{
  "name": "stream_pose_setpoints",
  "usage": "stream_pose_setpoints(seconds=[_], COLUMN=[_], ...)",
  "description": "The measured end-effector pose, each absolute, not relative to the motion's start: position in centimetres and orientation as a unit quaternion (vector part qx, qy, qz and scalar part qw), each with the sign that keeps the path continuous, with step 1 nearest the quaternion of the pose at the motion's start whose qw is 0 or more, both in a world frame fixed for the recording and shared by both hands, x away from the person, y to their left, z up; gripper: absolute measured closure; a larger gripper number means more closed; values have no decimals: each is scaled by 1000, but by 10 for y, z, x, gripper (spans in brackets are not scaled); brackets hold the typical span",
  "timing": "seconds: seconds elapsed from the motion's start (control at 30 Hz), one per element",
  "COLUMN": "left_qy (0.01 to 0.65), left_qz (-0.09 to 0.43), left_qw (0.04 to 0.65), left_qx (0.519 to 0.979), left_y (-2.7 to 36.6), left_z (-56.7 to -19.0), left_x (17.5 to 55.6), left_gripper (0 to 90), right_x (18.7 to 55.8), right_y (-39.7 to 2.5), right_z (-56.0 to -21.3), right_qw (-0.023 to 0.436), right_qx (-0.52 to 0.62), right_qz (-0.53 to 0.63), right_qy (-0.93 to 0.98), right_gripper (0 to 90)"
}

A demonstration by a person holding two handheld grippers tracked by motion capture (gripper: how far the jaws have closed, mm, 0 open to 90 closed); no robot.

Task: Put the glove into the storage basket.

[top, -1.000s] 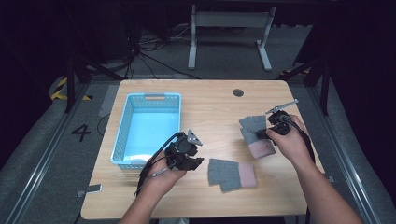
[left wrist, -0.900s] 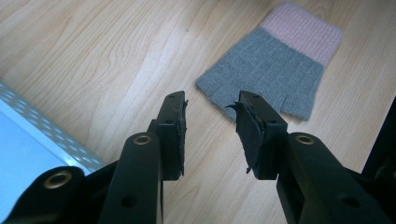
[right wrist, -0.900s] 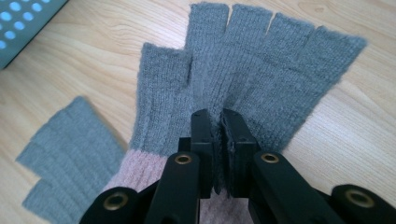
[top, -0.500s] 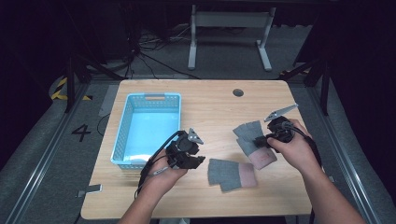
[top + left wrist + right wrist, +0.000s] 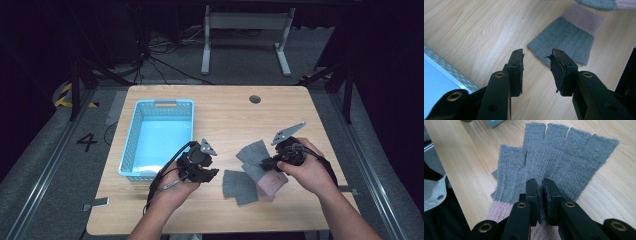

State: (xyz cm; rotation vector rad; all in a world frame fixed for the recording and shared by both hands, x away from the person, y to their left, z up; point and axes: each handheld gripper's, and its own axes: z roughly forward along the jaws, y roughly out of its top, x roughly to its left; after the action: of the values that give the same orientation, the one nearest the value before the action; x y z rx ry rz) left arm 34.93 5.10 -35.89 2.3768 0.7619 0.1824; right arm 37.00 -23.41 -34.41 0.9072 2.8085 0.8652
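Left gripper [image 5: 212, 172], held low in the left hand [image 5: 175, 192] at the near edge: jaws parted, with nothing between the pads [image 5: 517, 67]. Right gripper [image 5: 265, 163], held in the right hand [image 5: 310, 172]: jaws closed tight, pinching knitted fabric. Both forearms enter from below; the left wrist appears slightly bent, though this is unclear.

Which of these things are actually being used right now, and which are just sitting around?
In use:
right gripper, clamped on a grey glove
second grey glove
left gripper, open near it

Just lying about:
blue basket
table
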Motion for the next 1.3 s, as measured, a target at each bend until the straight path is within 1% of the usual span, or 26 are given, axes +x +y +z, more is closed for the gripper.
stream_pose_setpoints(seconds=[0.17,0.27,0.43,0.63,0.93,1.03,1.2,1.3], left_qy=[296,297,296,305,293,286,269,266], left_qz=[60,57,47,42,18,24,22,20], left_qw=[316,315,318,326,325,314,297,288], left_qx=[899,899,900,894,899,905,916,920], left_y=[54,54,53,55,51,48,43,41], left_z=[-358,-359,-359,-358,-361,-363,-367,-369], left_x=[348,348,348,349,350,350,351,353], left_gripper=[633,644,667,671,690,694,745,759], right_x=[364,362,362,363,364,365,366,367], right_y=[-229,-227,-223,-220,-216,-214,-212,-212], right_z=[-352,-359,-367,-377,-394,-397,-404,-408], right_qw=[33,24,22,16,7,5,4,6], right_qx=[278,273,260,247,233,225,228,229], right_qz=[289,296,271,256,237,237,227,224], right_qy=[915,915,927,934,943,945,947,947], right_gripper=[842,843,844,844,842,842,839,829])
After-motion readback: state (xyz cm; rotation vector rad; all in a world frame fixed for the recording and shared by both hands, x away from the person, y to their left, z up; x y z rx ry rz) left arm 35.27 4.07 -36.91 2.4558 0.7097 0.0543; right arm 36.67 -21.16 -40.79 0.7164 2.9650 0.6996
